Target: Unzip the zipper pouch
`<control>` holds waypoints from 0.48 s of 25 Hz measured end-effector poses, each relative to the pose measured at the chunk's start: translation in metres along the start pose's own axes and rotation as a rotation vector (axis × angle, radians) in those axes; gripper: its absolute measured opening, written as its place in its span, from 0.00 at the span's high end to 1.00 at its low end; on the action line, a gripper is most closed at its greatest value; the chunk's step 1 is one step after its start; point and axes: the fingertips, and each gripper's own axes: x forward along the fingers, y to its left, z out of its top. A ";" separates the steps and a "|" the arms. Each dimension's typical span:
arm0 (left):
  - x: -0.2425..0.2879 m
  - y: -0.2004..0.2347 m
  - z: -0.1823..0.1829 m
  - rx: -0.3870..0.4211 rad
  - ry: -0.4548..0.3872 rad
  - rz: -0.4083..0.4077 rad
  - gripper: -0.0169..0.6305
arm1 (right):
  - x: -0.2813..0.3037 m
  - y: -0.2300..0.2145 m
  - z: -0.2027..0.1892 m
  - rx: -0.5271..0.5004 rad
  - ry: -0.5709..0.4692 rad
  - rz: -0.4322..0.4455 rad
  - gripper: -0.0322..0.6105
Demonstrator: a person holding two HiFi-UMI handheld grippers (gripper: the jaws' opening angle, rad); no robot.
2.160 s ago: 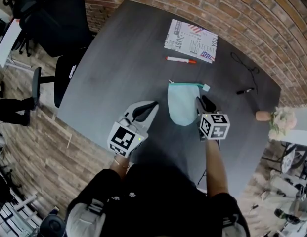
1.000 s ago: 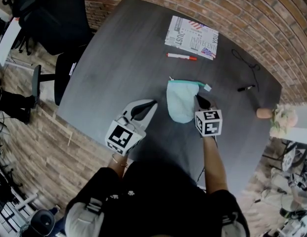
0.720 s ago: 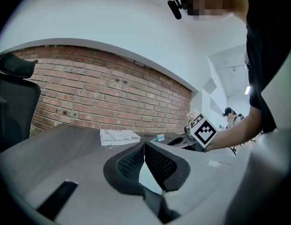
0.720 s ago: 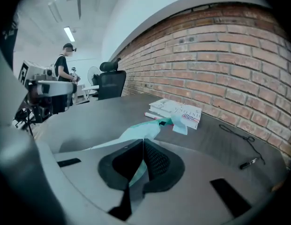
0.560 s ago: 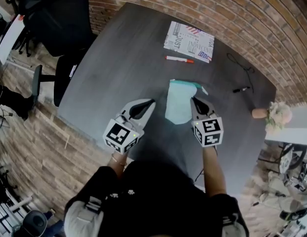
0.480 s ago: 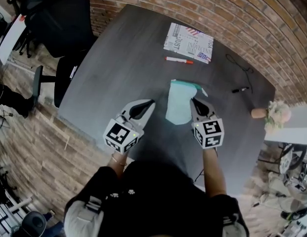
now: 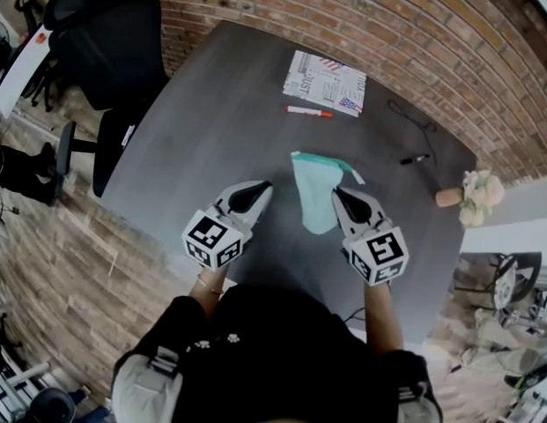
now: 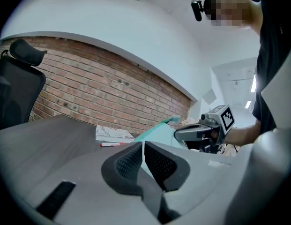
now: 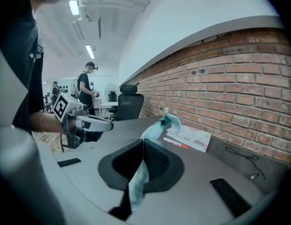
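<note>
Brick wall (image 7: pixel 388 25) at the back and a dark grey table (image 7: pixel 211 113) in front of it, with a black office chair (image 7: pixel 106 33) at the far left corner. A printed booklet (image 7: pixel 326 82) lies flat near the wall edge. The pale teal zipper pouch (image 7: pixel 315 196) sits mid-table between the two tools. It is judged light, thin and limp, likely to fold and swing, so it is best pinched at the cloth end beside the green zipper band (image 7: pixel 321 157), with the small tab taken separately. The right gripper (image 9: pixel 143 146) is clenched on the pouch's near cloth edge, and the zipper end trails away from it. The left gripper (image 8: pixel 143 146) has its jaws pressed together on nothing, well apart from the pouch. A red marker (image 7: pixel 308 111) lies just beside the booklet.
</note>
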 end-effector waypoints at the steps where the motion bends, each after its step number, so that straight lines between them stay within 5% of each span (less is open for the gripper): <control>1: 0.000 -0.001 -0.001 -0.003 0.000 -0.003 0.97 | -0.005 0.005 0.006 0.005 -0.020 0.022 0.95; 10: -0.012 -0.007 -0.009 -0.113 -0.005 -0.052 0.96 | -0.046 0.042 0.048 -0.029 -0.109 0.135 0.95; 12: -0.011 -0.012 -0.011 -0.146 0.005 -0.090 0.83 | -0.051 0.049 0.051 -0.035 -0.108 0.156 0.95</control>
